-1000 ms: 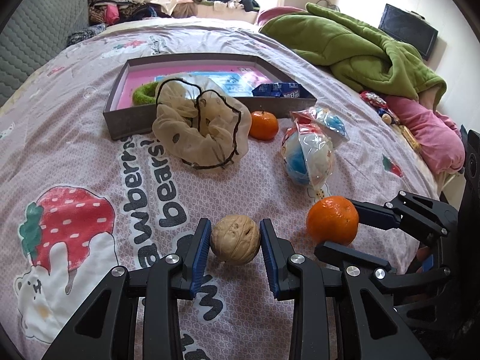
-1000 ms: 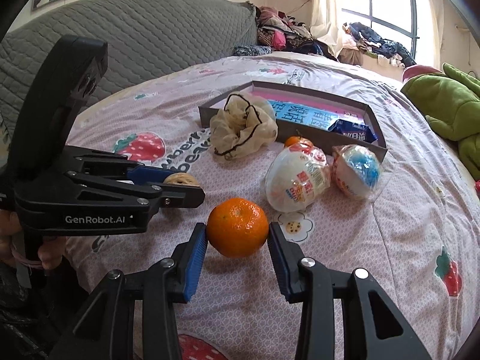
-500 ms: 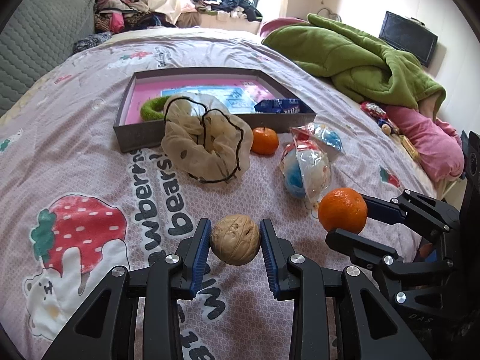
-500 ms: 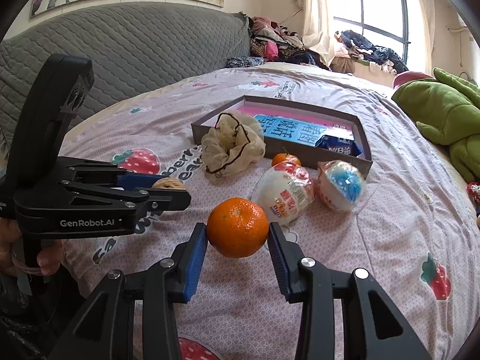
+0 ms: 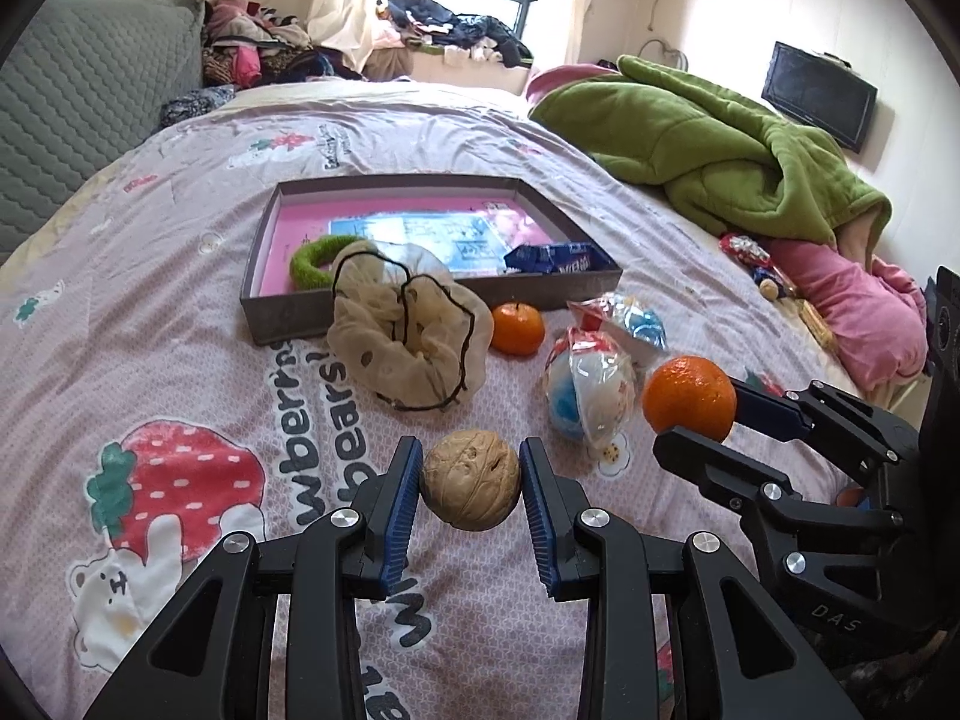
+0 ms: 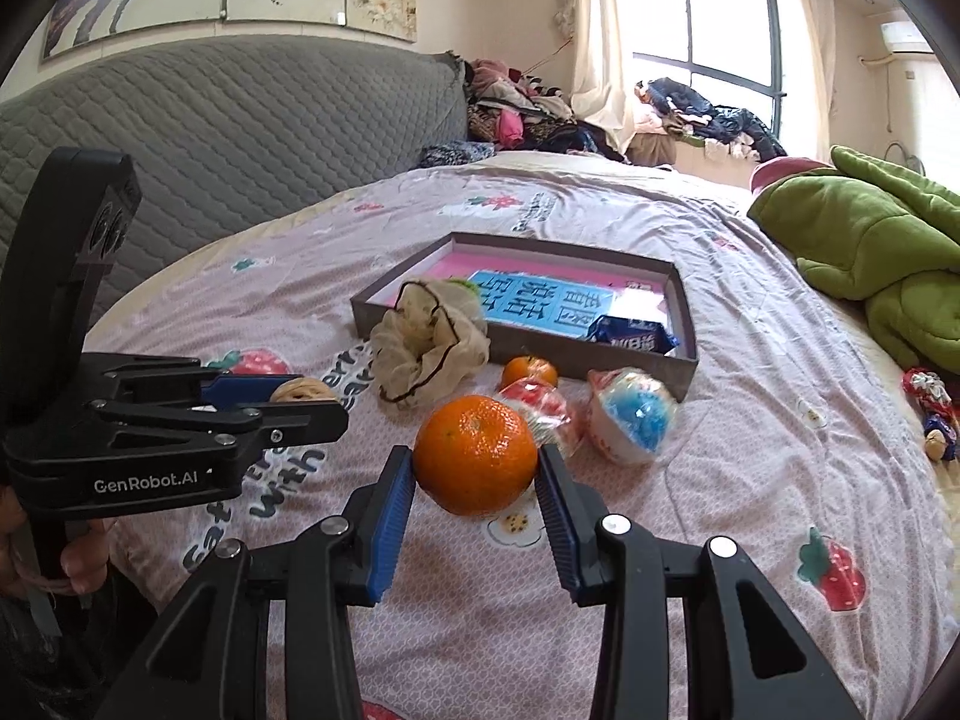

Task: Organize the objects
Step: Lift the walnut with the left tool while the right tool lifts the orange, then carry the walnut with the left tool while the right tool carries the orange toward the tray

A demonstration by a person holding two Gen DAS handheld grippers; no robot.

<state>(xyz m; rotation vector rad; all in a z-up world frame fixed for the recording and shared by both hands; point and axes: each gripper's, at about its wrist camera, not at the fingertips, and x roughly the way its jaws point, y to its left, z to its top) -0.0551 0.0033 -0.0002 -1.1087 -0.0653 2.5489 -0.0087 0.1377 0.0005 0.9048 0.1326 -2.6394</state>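
Note:
My left gripper point(image 5: 471, 489) is shut on a tan walnut point(image 5: 470, 479) and holds it above the bedspread. My right gripper point(image 6: 477, 471) is shut on a large orange point(image 6: 476, 453), also lifted; it shows at the right of the left wrist view point(image 5: 689, 399). Ahead lies a grey box with a pink floor point(image 5: 282, 315), holding a green ring point(image 5: 315, 255), a blue packet point(image 5: 432, 240) and a dark snack pack point(image 5: 555, 256). In front of it lie a beige scrunchie point(image 5: 408, 339), a small orange point(image 5: 517, 329) and two wrapped toy balls point(image 5: 591, 387).
A green blanket point(image 5: 720, 150) and pink pillow point(image 5: 852, 306) lie at the right of the bed. The grey headboard point(image 6: 210, 138) stands at the left. Clothes are piled by the window point(image 5: 444, 30). Small toys point(image 6: 933, 402) lie near the right edge.
Both grippers have risen and drawn back from the bed with the walnut and large orange in them. The box and loose objects look farther away.

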